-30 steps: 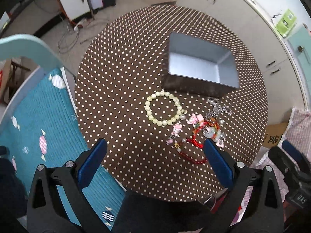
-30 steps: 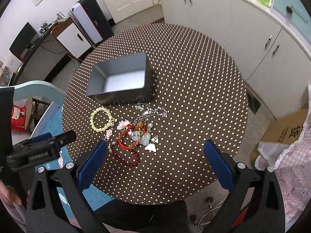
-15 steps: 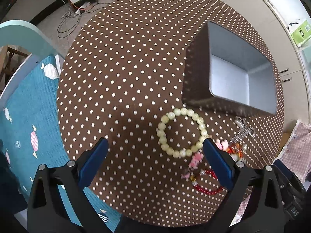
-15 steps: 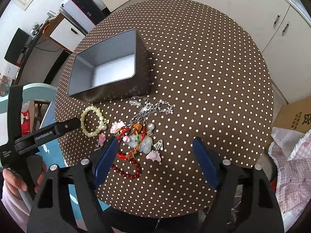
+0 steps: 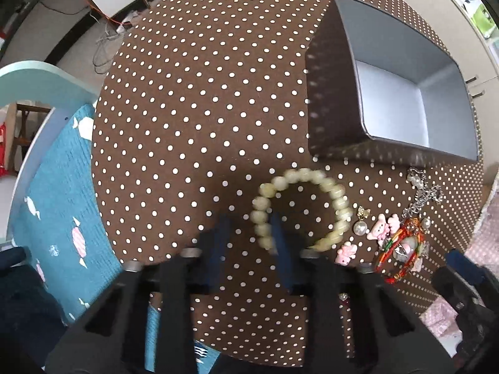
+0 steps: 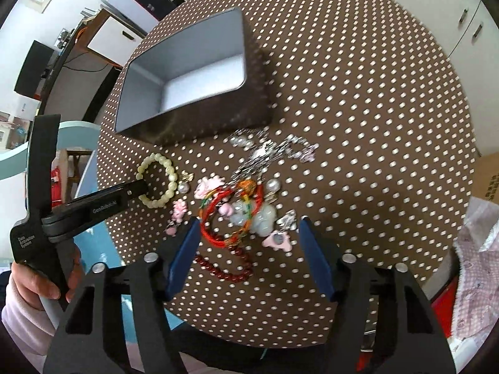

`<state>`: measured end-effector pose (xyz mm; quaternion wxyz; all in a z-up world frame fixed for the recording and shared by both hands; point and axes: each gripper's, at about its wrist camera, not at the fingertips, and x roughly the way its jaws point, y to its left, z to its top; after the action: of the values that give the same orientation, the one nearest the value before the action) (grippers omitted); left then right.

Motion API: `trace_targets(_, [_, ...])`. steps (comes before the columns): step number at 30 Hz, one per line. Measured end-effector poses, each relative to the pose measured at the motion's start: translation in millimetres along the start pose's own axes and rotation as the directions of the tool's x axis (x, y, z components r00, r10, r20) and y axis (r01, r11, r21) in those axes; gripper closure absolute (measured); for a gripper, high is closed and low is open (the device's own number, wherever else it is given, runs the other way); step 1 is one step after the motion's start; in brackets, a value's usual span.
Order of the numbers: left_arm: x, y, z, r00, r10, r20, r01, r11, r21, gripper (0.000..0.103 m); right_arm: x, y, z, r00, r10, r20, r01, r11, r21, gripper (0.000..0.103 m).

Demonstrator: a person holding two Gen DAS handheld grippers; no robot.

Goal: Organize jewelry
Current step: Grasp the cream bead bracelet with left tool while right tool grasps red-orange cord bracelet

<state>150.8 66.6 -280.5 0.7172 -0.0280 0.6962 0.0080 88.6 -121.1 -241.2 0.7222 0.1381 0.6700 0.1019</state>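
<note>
The left gripper point(image 5: 251, 243) is low over the surface point(image 5: 193, 99), its jaws narrowed with a gap left between them, straddling the near-left arc of the bead bracelet point(image 5: 299, 208). 1 blue pad sits inside the ring and the other outside it; whether the pads touch the beads cannot be told through the blur. The bracelet lies flat on the dotted cloth, just in front of the open grey box point(image 5: 402, 90), which stands toward the far right edge of the surface. To the bracelet's right lies a heap of jewelry point(image 5: 396, 237): pink charms, a pearl, a red cord bracelet and a silver chain.

The right gripper point(image 6: 249, 252) hovers over that heap point(image 6: 246, 205), its jaws wide and holding nothing. A dark red bead strand point(image 6: 224, 271) curves on the cloth between its pads. From this view the left gripper's tip point(image 6: 137, 188) reaches inside the pale bracelet point(image 6: 159, 180), beside the box point(image 6: 187, 71).
</note>
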Motion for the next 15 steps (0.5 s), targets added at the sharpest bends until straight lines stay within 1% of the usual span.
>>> trace_targets(1, [-0.1,11.2,1.9,1.000,-0.021,-0.014,0.021,1.000,-0.020,0.093,2.7,0.3,-0.5,1.000,0.008,-0.009,-0.008,1.000,0.003,0.051])
trace_targets(2, [-0.6,15.5,2.1,0.999,-0.035,-0.022,0.034,0.999,-0.033,0.093,5.9,0.7,-0.9,1.000,0.012,-0.022,-0.012,1.000,0.005,0.057])
trace_targets(3, [-1.0,19.7,3.1,0.999,-0.047,-0.028,0.046,0.998,-0.046,0.093,8.0,1.7,-0.9,0.999,0.014,-0.032,-0.014,1.000,0.008,0.060])
trace_targets(5, [-1.0,26.7,2.4,0.998,-0.050,-0.025,0.049,0.997,-0.056,0.094,13.4,1.8,-2.2,0.998,0.028,-0.056,-0.027,0.999,0.019,0.072])
trace_targets(7, [-6.2,32.4,1.5,0.998,-0.062,-0.018,0.061,0.996,-0.062,0.094,16.4,2.7,-4.3,0.997,0.033,-0.068,-0.032,0.999,0.020,0.075])
trace_targets(9, [-12.7,36.5,-0.5,0.996,-0.087,-0.009,0.086,0.994,-0.066,0.094,20.9,3.8,-5.4,0.997,0.019,-0.081,-0.017,1.000,0.016,0.076])
trace_targets(10, [-12.8,32.5,-8.5,0.996,-0.091,-0.003,0.090,0.994,-0.065,0.094,23.9,4.5,-5.9,0.996,0.019,-0.088,-0.017,1.000,0.021,0.077])
trace_targets(12, [-17.0,33.7,-10.9,0.995,-0.096,0.005,0.096,0.994,-0.054,0.094,28.3,2.8,-5.4,0.995,0.026,-0.097,-0.023,0.999,0.037,0.079])
trace_targets(15, [-22.1,32.8,-16.6,0.993,-0.119,0.009,0.119,0.992,-0.045,0.094,36.8,7.1,-5.9,0.994,0.008,-0.106,-0.002,0.999,0.052,0.083])
